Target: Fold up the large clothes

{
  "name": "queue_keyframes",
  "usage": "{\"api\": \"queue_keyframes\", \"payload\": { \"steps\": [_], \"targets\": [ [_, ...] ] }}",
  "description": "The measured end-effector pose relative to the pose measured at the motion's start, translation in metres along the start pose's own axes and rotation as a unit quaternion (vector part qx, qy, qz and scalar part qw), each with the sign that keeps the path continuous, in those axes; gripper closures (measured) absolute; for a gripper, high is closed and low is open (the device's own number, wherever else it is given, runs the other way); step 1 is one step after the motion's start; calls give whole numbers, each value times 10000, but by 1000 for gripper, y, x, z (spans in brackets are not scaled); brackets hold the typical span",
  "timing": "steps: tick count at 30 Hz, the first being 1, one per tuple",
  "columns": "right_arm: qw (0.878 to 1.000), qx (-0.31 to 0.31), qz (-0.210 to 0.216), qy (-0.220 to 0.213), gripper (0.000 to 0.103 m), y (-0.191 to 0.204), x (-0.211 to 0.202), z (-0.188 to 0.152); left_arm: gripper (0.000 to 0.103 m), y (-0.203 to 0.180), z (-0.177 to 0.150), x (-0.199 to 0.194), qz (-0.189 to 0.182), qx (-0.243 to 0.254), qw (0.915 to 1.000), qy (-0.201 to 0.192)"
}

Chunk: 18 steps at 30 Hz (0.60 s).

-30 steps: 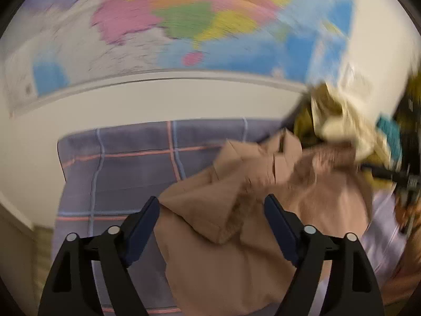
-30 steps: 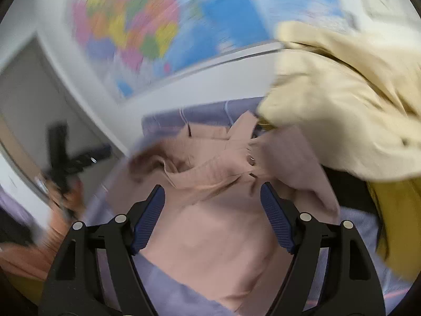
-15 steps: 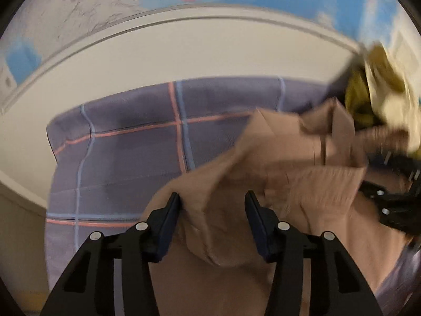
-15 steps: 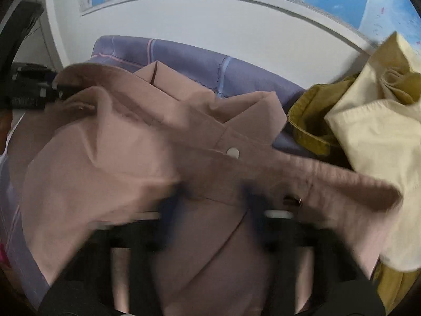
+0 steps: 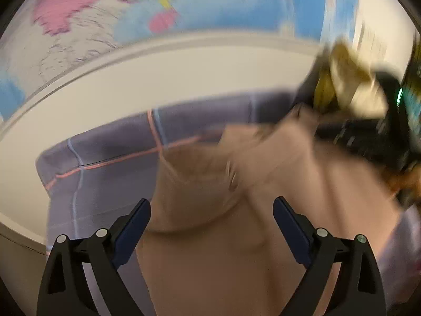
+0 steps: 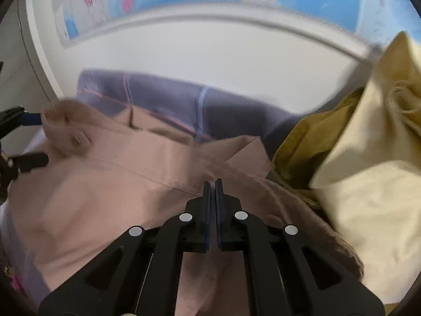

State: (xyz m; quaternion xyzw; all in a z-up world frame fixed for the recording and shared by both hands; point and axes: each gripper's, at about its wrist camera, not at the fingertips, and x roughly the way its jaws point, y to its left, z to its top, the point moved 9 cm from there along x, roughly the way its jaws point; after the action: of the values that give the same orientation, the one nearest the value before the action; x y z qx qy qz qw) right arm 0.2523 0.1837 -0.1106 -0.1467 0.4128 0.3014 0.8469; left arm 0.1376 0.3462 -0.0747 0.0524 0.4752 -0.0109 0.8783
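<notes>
A pink-beige garment lies crumpled on a purple plaid sheet. My left gripper hangs over the garment's left part, and its jaws are opening. A fold sits between the fingers, but the pads do not press on it. In the right wrist view my right gripper is shut on a stitched edge of the garment near its right end. The cloth stretches from there to the left gripper at the far left. Blur hides fine detail in the left wrist view.
A cream garment and a mustard one are heaped at the right, touching the pink-beige garment. A world map hangs on the white wall behind the sheet. The sheet's left edge drops off near a pale ledge.
The left jaws narrowed around a fold, then spread wide again as the hand sank. The right jaws went from wide open to shut on the garment's edge and moved closer to it.
</notes>
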Motion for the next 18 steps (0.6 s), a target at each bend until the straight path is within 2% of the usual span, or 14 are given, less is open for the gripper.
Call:
{"api": "queue_keyframes", "payload": {
  "steps": [2,3,4,5,6,7,9,11,12,13,15,18],
  "targets": [
    [10000,18,-2,63,102,1,1,-3,24,6,-8,20,329,24,9989,325],
    [10000,56,49,40,95,0,-3,-3,36,12,-11,31,362,-101,9979,531],
    [9999,78,66,-5,81,-2,-11,-4,40,19,-11,37,285,-309,9972,612],
    [9999,60,77,-46,72,-2,-17,-4,42,27,-8,41,160,-576,9966,565],
    [9997,48,136,-189,51,-3,-32,-6,45,36,-4,41,131,-769,9959,466],
    [9990,56,228,-386,45,-5,-50,-8,43,43,-1,41,182,-899,9950,406],
    [9973,68,314,-666,41,-12,-82,-19,41,61,1,40,436,-1230,9909,328],
    [9951,227,365,-891,35,-28,-115,-38,40,67,0,32,454,-1353,9896,189],
    [9941,357,405,-940,28,-36,-123,-46,35,67,-3,23,405,-1349,9900,58],
    [9928,536,485,-953,24,-44,-130,-57,24,66,-6,12,312,-1303,9909,-118],
    [9907,878,586,-855,23,-62,-138,-89,14,70,-16,-9,137,-1264,9910,-411],
    [9877,1267,675,-613,20,-77,-141,-136,13,69,-46,-34,-253,-1311,9895,-547]
  ]
}}
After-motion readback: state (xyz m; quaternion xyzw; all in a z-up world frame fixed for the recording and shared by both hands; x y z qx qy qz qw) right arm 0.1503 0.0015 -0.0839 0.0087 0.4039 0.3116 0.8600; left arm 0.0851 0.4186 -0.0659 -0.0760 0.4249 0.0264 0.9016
